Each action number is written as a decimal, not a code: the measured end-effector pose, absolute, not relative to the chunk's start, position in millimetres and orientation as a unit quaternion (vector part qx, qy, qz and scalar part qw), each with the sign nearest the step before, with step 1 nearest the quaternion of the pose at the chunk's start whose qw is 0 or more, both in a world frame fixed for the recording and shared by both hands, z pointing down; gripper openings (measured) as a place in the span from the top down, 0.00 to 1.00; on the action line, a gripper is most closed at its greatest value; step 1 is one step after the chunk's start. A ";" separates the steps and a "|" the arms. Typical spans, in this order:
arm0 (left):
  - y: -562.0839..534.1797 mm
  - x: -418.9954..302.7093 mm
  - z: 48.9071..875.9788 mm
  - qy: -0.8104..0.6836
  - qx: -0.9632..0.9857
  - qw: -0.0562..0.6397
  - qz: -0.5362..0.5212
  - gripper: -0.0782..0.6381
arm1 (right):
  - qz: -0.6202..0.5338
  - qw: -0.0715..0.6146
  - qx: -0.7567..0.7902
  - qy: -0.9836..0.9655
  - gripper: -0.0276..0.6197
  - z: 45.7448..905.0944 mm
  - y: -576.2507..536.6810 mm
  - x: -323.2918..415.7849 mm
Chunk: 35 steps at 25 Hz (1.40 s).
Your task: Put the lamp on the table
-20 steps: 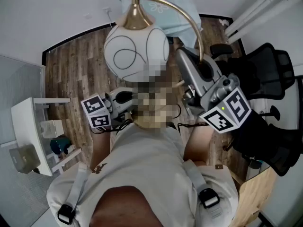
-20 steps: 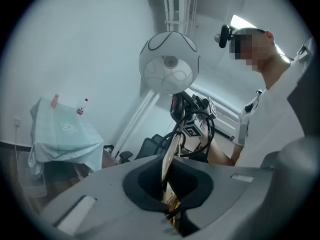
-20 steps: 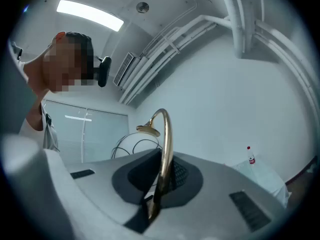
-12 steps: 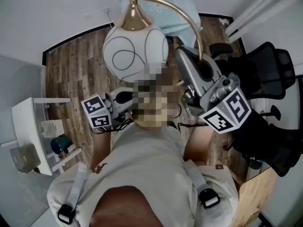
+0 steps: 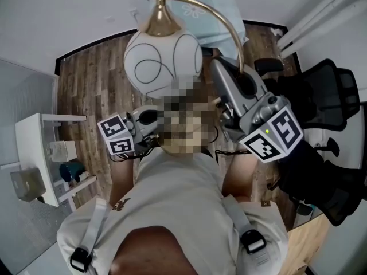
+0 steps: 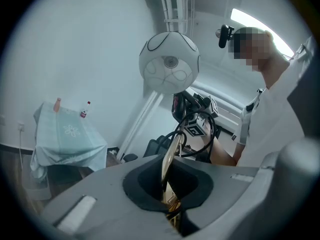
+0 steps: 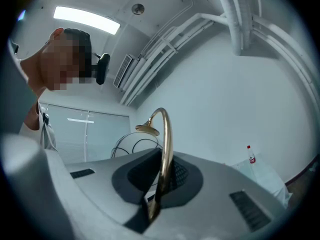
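The lamp has a white globe shade (image 5: pixel 163 59) with thin black lines, a gold cap and a curved gold stem (image 5: pixel 225 22). It is held up in the air over the wood floor. My right gripper (image 5: pixel 230 83) is shut on the stem (image 7: pixel 165 149) below the arc. My left gripper (image 5: pixel 143 122) is shut on the lower stem (image 6: pixel 169 164); in the left gripper view the globe (image 6: pixel 170 64) hangs above it. The table (image 5: pixel 198 4) with a pale green cloth stands ahead by the wall. In the left gripper view the table (image 6: pixel 67 139) carries two small bottles.
A black office chair (image 5: pixel 321 102) stands to the right. A white shelf unit (image 5: pixel 40 153) is at the left. A wooden desk corner (image 5: pixel 304 242) shows at the bottom right. A red-capped bottle (image 7: pixel 250 154) stands on the cloth.
Both grippers keep the same hold on the stem. The lamp and the room have shifted only slightly in the head view.
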<state>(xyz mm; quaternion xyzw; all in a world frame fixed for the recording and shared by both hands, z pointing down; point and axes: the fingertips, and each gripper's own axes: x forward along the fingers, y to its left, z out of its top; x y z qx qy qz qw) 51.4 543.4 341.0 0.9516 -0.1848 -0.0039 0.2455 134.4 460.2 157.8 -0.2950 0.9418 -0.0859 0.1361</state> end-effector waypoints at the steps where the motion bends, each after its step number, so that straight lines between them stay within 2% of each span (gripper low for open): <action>1: 540.7 50.9 340.6 -0.187 0.951 0.244 -0.004 0.89 | -0.087 0.135 -0.293 0.942 0.96 157.8 457.4 133.9; 35: 347.2 -24.2 355.8 -0.142 0.955 0.262 -0.010 0.89 | -0.096 0.095 -0.343 0.929 0.96 174.3 264.3 57.3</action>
